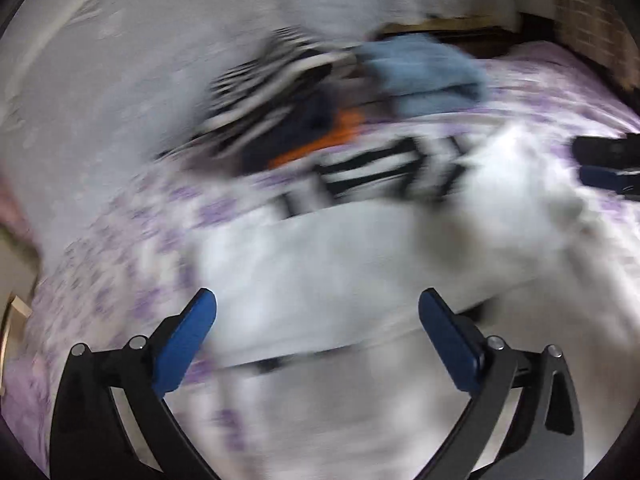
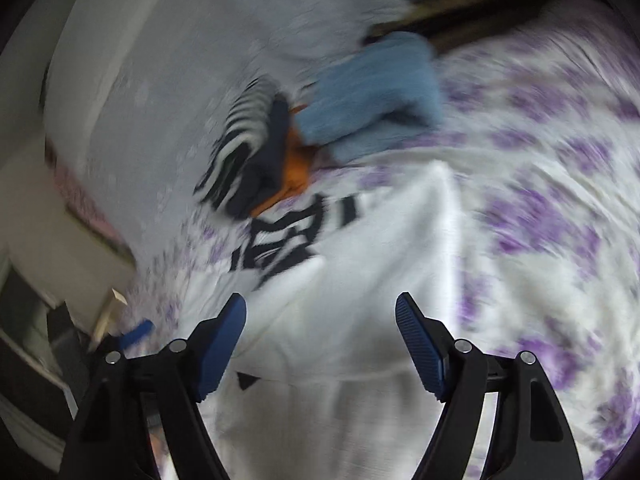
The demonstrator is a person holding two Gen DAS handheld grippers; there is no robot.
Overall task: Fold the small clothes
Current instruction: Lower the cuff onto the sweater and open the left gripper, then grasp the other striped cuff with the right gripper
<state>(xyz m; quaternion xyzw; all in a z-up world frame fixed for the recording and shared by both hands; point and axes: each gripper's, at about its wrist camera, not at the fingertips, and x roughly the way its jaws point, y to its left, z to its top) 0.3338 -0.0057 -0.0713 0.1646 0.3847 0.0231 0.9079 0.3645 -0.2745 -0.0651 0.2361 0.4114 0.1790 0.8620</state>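
Motion blur smears both views, so the heap of clothes [image 1: 304, 112] at upper centre cannot be sorted into garments. The right claw [image 1: 608, 168] is cut off by the left view's right edge.

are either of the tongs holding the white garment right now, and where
Neither. The left tongs and right tongs both stand open above the white garment, with no cloth pinched.

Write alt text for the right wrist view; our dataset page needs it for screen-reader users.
The right gripper, jaws open and empty, hovers over a white garment with black stripes, spread on a purple-flowered bedsheet. Behind lies a pile of clothes, a light blue item on top. Motion blurs everything.
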